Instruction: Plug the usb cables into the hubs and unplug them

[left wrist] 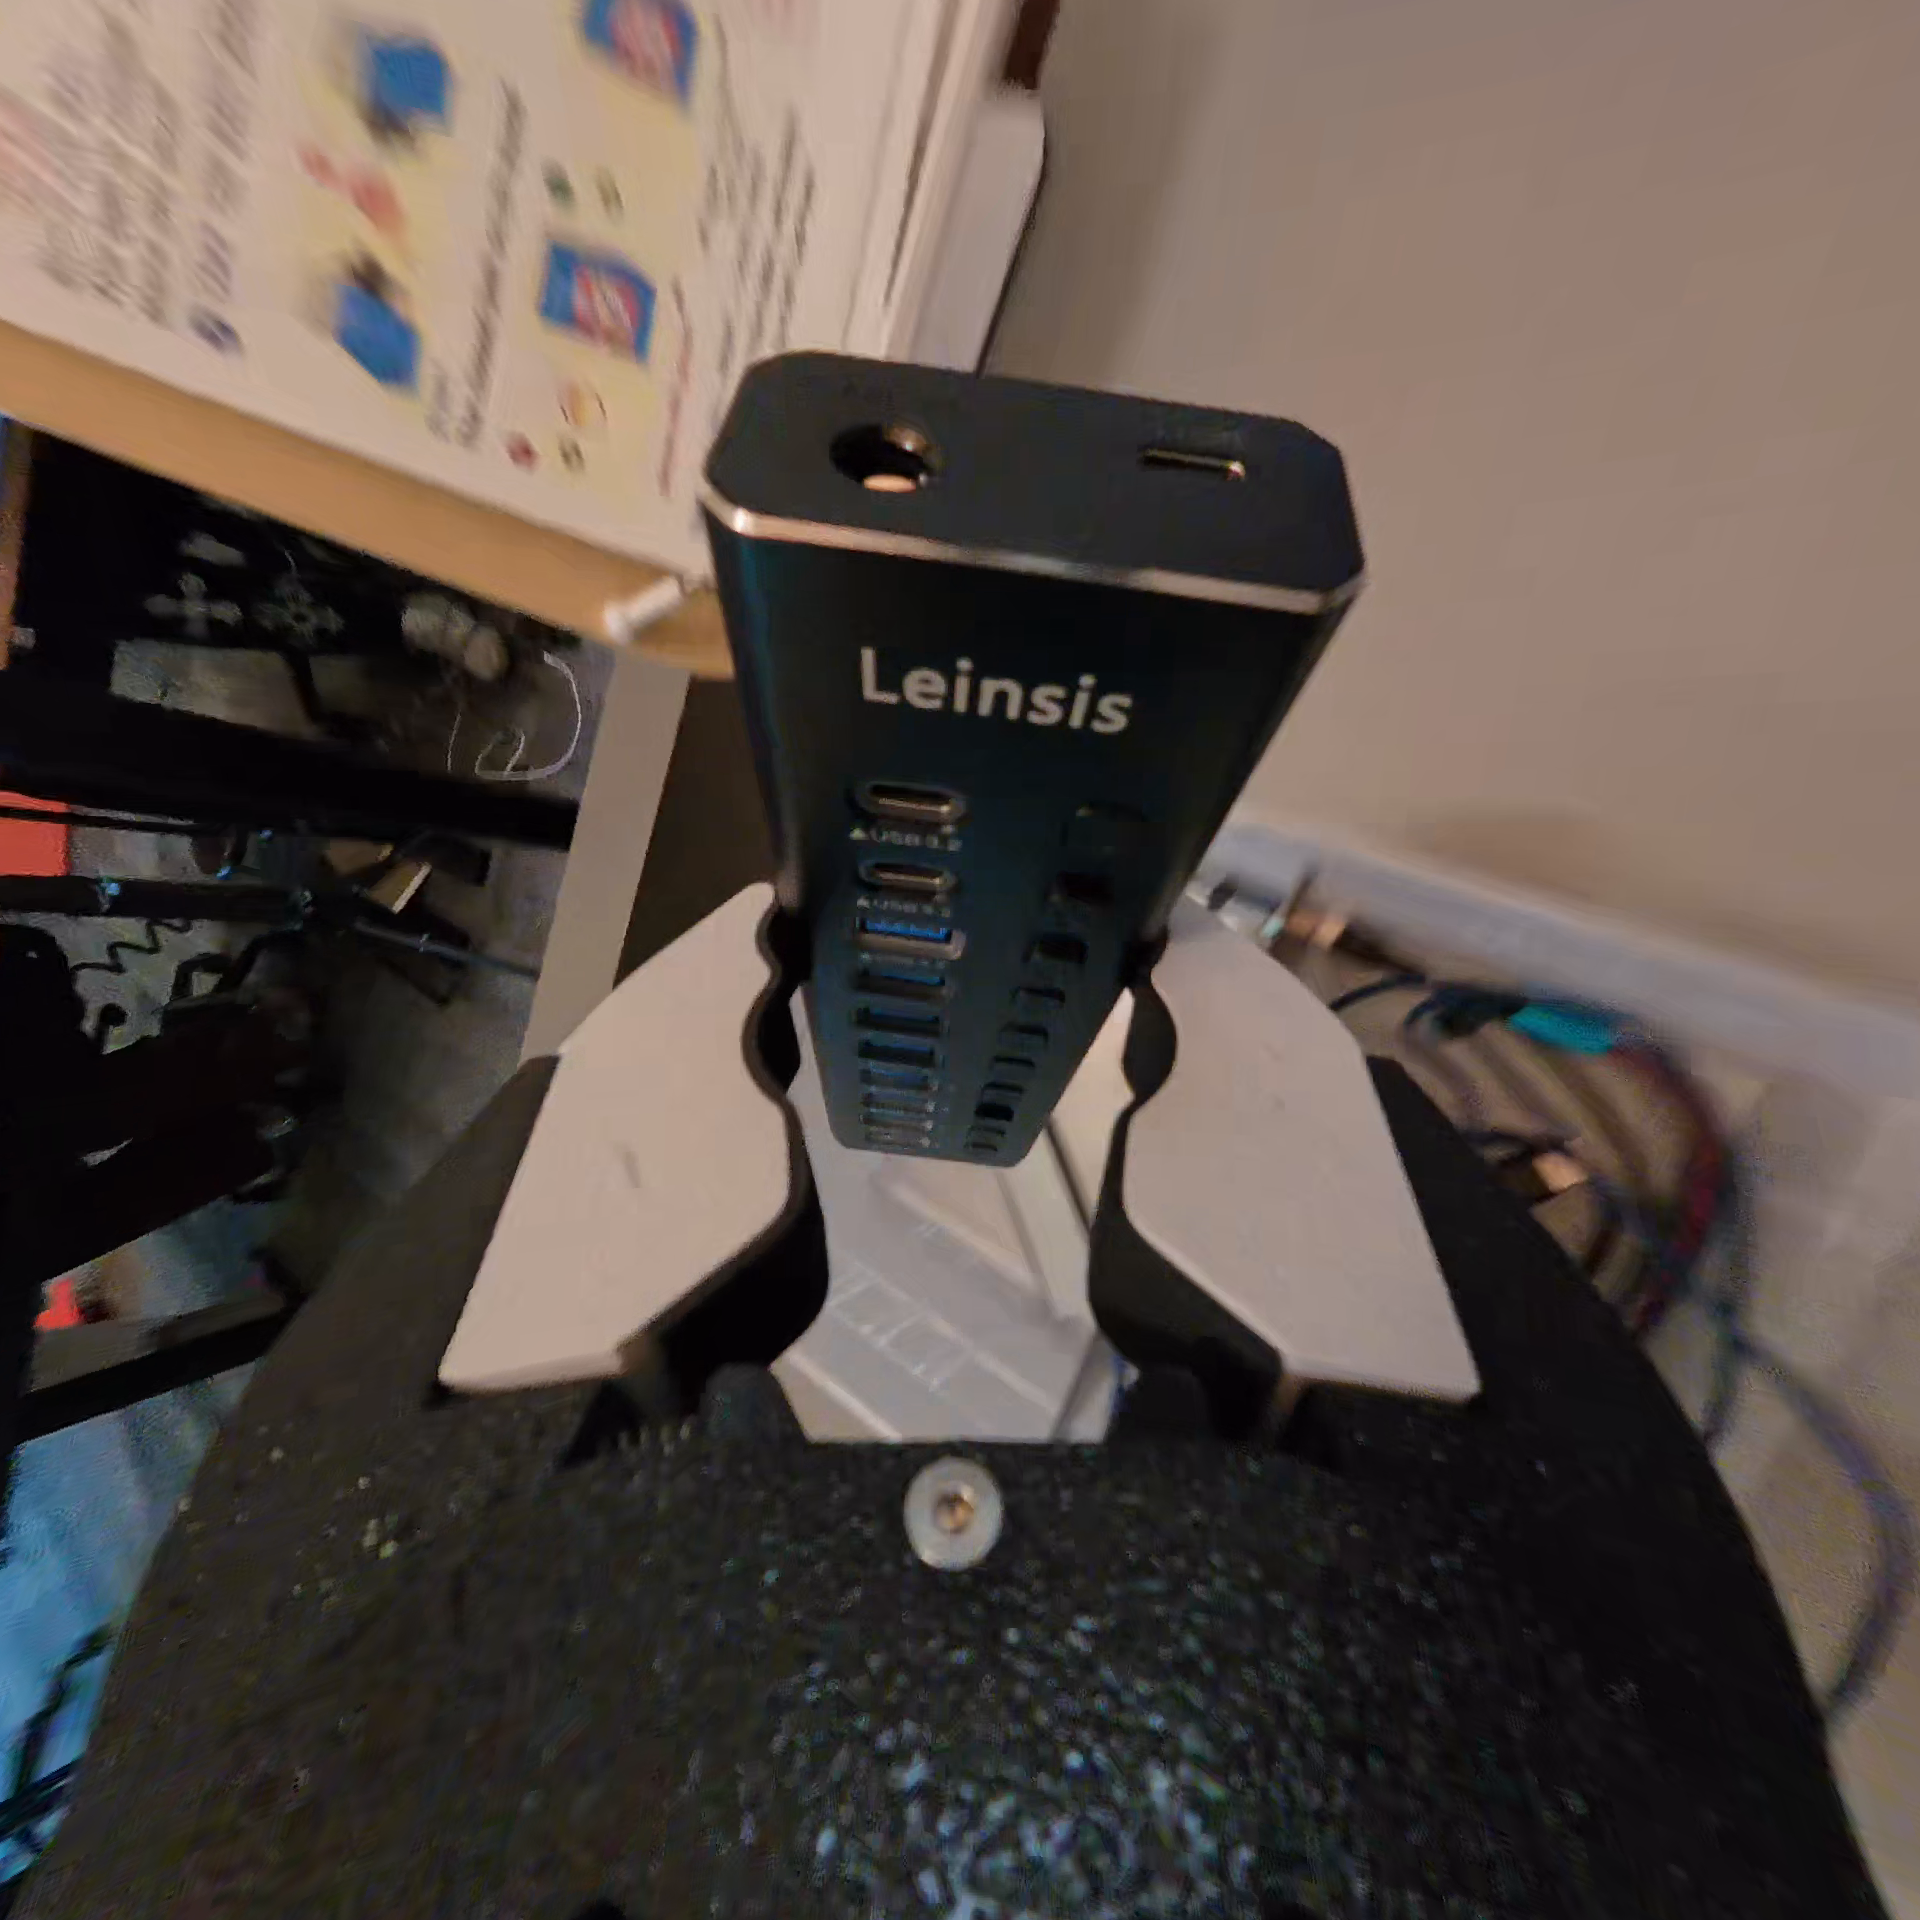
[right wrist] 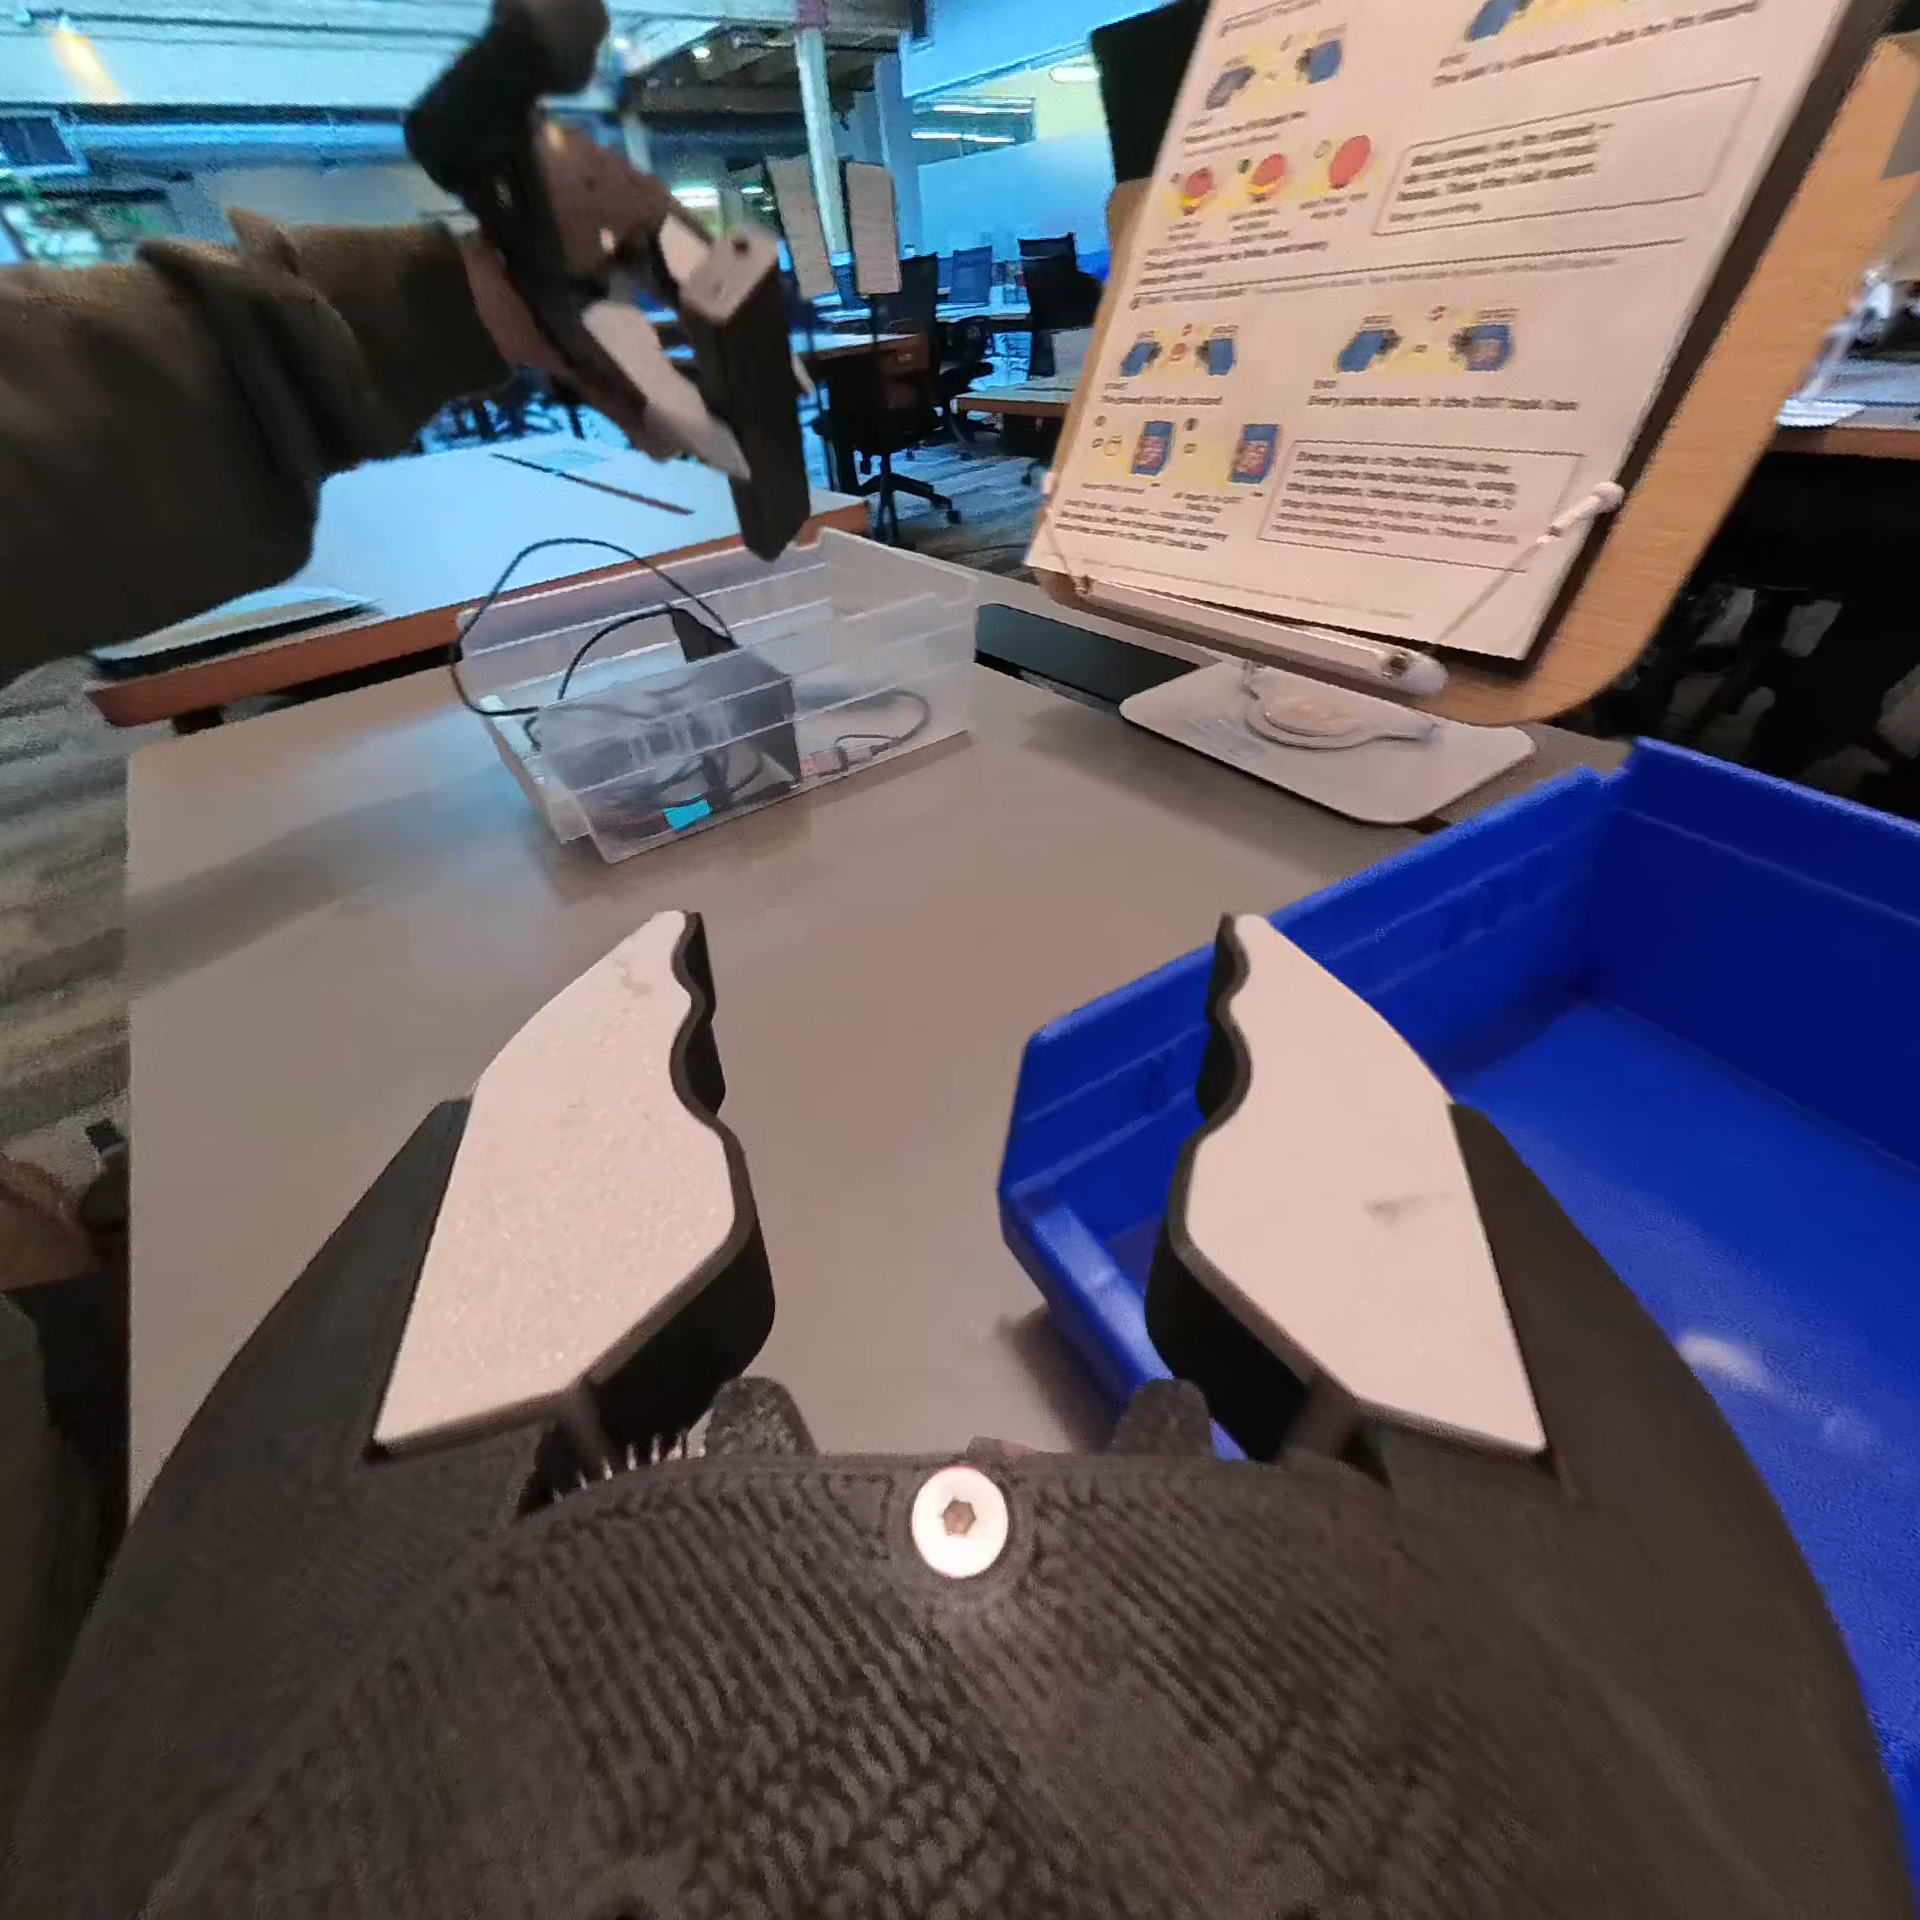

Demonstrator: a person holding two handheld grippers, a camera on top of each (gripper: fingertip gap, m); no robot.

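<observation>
- Our left gripper [left wrist: 961, 997] is clamped on the black hub [left wrist: 1029, 727], its two fingers pressing the long sides near the lower end, so most of the body sticks out past the tips toward twelve o'clock.
- In the right wrist view the same hub [right wrist: 748, 395] hangs in the air at about eleven o'clock, tilted, above the clear tray [right wrist: 831, 623] and not touching it.
- Our right gripper [right wrist: 961, 997] is spread wide with nothing between its fingers, hovering low over the grey table [right wrist: 416, 935]; the blue bin [right wrist: 1662, 1039] sits at three o'clock, just beside the right finger.
- The cables [right wrist: 582, 623] lie in and over the clear tray, around a second dark block whose kind we cannot tell through the plastic. One plug with a teal band [right wrist: 686, 816] shows at the tray's near edge.
- We judge the step in hand to be bringing the hub into a working position. To do it well, we should turn the port face toward the right gripper and hold it steady.
- The grip sits far toward one end, so a push into a far port could lever the hub; we would press along its length.
- Next we would take a cable close behind its plug, lined up squarely.
</observation>
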